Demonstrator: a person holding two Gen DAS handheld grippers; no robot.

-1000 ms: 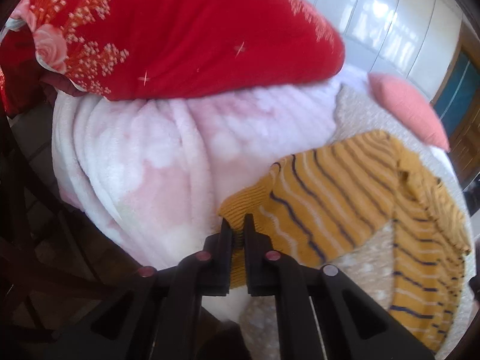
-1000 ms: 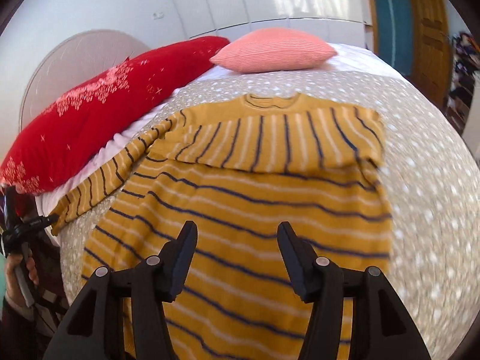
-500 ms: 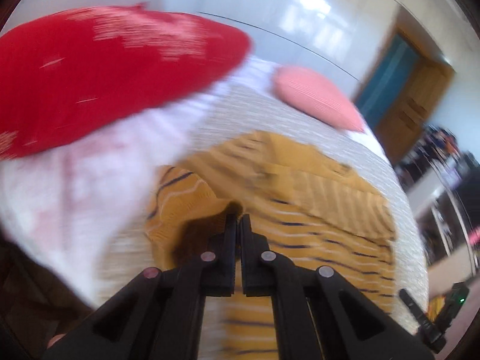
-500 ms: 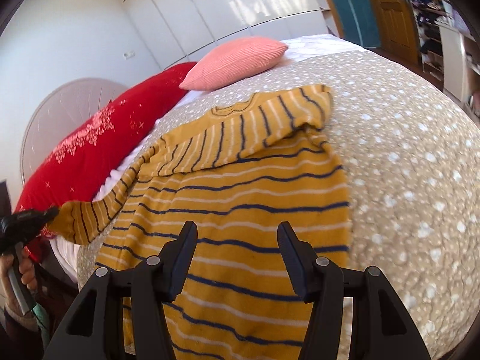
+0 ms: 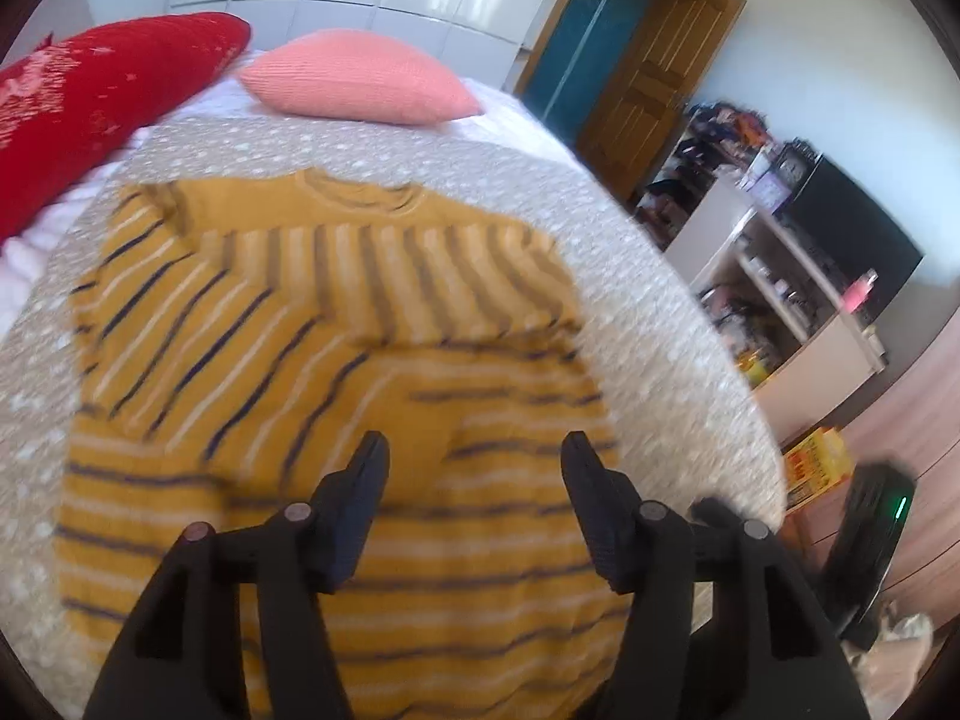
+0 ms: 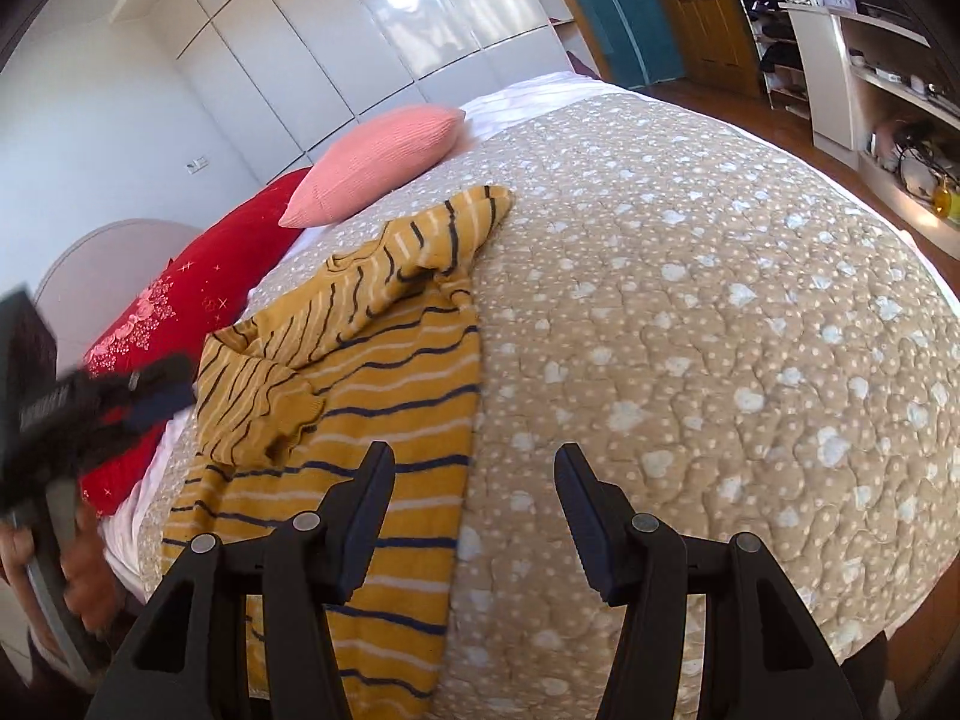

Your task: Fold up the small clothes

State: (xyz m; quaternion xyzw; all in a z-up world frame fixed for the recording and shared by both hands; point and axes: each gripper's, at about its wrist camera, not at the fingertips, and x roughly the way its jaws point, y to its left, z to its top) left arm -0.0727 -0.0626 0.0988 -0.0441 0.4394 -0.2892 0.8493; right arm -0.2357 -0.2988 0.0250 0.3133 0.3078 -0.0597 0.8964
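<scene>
- Sleeves look done: the yellow striped sweater (image 5: 336, 360) lies flat on the dotted beige bedspread (image 6: 690, 360), with both sleeves crossed over the chest. So I'd call this the point between the sleeve folds and the body fold.
- Left gripper (image 5: 474, 450) is spread wide with nothing in it, hovering over the lower half of the sweater.
- Right gripper (image 6: 474, 462) is spread and empty too, sitting at the sweater's right edge, half over bare bedspread.
- My guess for the next move: each gripper takes a hem corner and brings the bottom up toward the neckline. The hem is right below the cameras and mostly hidden by the fingers, so it takes some reaching down.
- The knit looks thick and floppy, so the stacked sleeves could slide when the hem comes over.
- Around it: a pink pillow (image 5: 360, 84) and a red floral cushion (image 5: 102, 96) at the head of the bed, both well apart from the sweater. Nothing is really in the way.
</scene>
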